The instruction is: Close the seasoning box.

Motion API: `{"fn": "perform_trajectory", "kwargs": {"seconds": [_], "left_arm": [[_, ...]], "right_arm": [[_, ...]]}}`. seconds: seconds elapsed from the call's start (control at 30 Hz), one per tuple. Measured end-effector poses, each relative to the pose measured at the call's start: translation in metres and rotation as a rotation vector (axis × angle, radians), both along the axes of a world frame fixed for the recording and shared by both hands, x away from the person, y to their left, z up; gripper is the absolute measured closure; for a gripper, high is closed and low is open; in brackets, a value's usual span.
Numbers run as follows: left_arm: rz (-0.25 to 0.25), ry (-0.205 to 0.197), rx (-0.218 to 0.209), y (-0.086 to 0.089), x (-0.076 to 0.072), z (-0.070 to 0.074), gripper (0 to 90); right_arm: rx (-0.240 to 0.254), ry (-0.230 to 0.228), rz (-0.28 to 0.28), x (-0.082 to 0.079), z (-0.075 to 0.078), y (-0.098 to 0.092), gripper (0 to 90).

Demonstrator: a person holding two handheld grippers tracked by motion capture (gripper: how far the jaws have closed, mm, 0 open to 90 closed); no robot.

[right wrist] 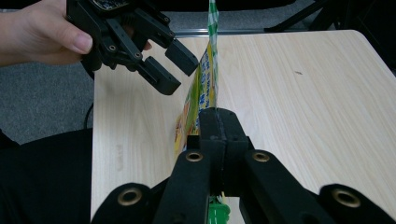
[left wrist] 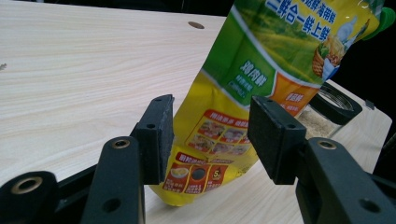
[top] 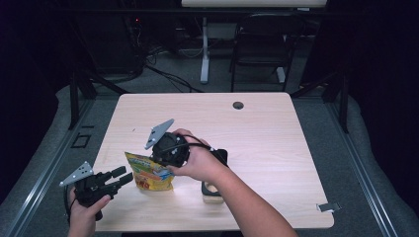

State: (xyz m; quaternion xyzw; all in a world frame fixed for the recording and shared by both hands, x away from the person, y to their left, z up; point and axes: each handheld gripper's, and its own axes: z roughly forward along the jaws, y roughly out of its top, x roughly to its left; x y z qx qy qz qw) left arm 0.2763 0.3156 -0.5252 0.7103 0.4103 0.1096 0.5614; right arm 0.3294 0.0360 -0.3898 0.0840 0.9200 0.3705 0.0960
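The counter (top: 267,128) carried a yellow pouch (top: 147,173) standing near its front left. The right gripper (right wrist: 218,122) pinched the pouch's top edge, fingers (right wrist: 231,126) clamped. The left gripper (left wrist: 210,135) faced the pouch's base, fingers (left wrist: 159,130) wide, not touching. A jar (left wrist: 334,109) stood behind.

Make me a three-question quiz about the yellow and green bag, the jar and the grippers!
1. Where does the glass jar with a black lid stand?
A. beyond the yellow and green printed plastic pouch
B. on the floor
C. on the chair

2. How many grippers are there?
A. one
B. two
C. three

3. What is the right gripper doing?
A. hanging open
B. pinching the pouch's edge
C. holding the jar

Answers: 1 A, the left gripper view shows it behind the pouch. 2 B, the left gripper makes two. 3 B, its jaws are closed on the pouch.
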Motion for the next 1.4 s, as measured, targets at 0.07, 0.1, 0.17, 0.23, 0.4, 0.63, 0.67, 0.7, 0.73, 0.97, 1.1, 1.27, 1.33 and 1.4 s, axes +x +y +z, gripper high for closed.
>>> {"fn": "perform_trajectory", "kwargs": {"seconds": [0.07,0.1,0.17,0.23,0.4,0.63,0.67,0.7,0.73,0.97,1.1,1.27,1.33,1.4], "left_arm": [[0.005,0.001,-0.005,0.002,0.000,0.000,51.0],[0.009,0.000,-0.005,0.004,0.000,0.000,51.0],[0.013,-0.002,-0.006,0.006,0.000,0.000,51.0],[0.022,0.001,-0.018,0.008,0.001,0.000,51.0],[0.023,-0.001,-0.007,0.010,0.001,0.000,51.0],[0.026,-0.011,-0.018,0.017,-0.001,0.005,51.0],[0.029,-0.011,-0.021,0.018,-0.001,0.005,51.0],[0.032,-0.009,-0.024,0.019,-0.001,0.005,50.9],[0.033,-0.008,-0.030,0.020,-0.001,0.005,50.9],[0.033,-0.007,-0.016,0.021,-0.001,0.005,50.9],[0.038,-0.015,-0.003,0.020,-0.002,0.006,50.9],[0.040,-0.019,0.008,0.018,-0.004,0.010,50.9],[0.049,-0.029,0.013,0.017,-0.005,0.011,50.9],[0.034,-0.021,0.016,0.017,-0.006,0.013,50.9]], "right_arm": [[-0.004,-0.001,0.011,0.001,0.000,0.006,90.0],[-0.001,0.000,0.009,0.001,0.000,0.008,90.0],[-0.001,0.004,0.013,0.002,-0.001,0.014,90.0],[-0.006,0.006,0.018,0.002,-0.001,0.019,90.0],[-0.027,0.002,0.026,0.001,-0.001,0.030,89.2],[-0.040,0.009,0.033,0.001,-0.003,0.041,86.9],[-0.041,0.011,0.030,0.001,-0.004,0.041,86.7],[-0.046,0.009,0.029,0.001,-0.003,0.042,86.5],[-0.040,0.015,0.028,0.001,-0.004,0.043,86.0],[-0.012,0.024,0.025,0.000,-0.001,0.044,80.5],[0.011,0.023,0.023,-0.003,0.005,0.041,76.8],[0.028,0.006,0.007,-0.006,0.010,0.035,70.2],[0.040,0.004,-0.008,-0.006,0.012,0.031,67.9],[0.057,0.000,-0.021,-0.006,0.014,0.027,65.0]]}}
